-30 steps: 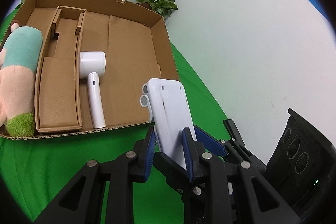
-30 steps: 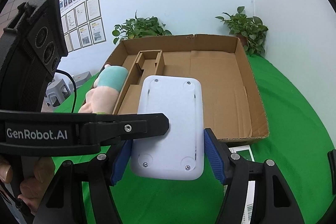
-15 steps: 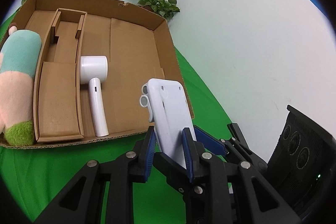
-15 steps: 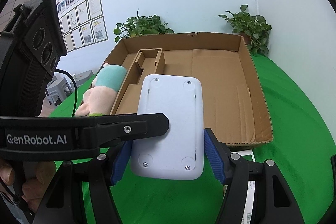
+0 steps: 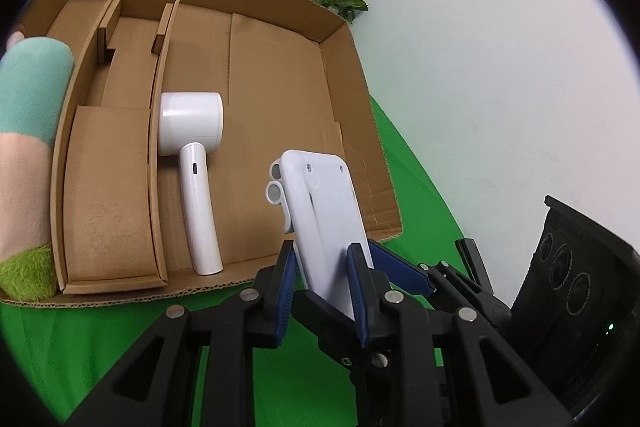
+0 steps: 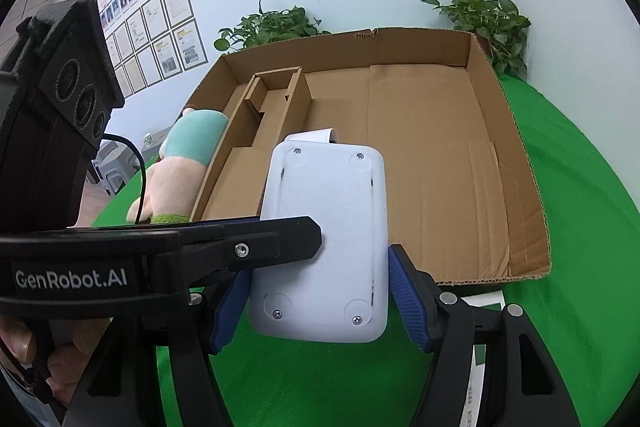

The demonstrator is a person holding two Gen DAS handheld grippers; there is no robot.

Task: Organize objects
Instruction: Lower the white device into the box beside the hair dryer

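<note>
A white flat plastic device point(image 5: 324, 211) stands on edge between both grippers. My left gripper point(image 5: 322, 279) is shut on its thin sides. My right gripper point(image 6: 320, 301) has its blue pads against the device's wide sides point(image 6: 324, 239), over the green cloth just in front of the cardboard box point(image 5: 280, 75). A white hair dryer point(image 5: 192, 163) lies in the box beside the cardboard divider point(image 5: 156, 115). A plush toy point(image 5: 24, 147) lies in the box's left compartment, also visible in the right wrist view point(image 6: 184, 163).
The box point(image 6: 520, 187) sits on a green cloth point(image 6: 580, 227). Potted plants point(image 6: 488, 23) stand behind it against the white wall. A white paper point(image 6: 484, 303) lies on the cloth under my right gripper. The box's right half is bare cardboard.
Both grippers have carried the white device forward toward the box's front edge; the box and hair dryer now look closer. The grip has not changed.
</note>
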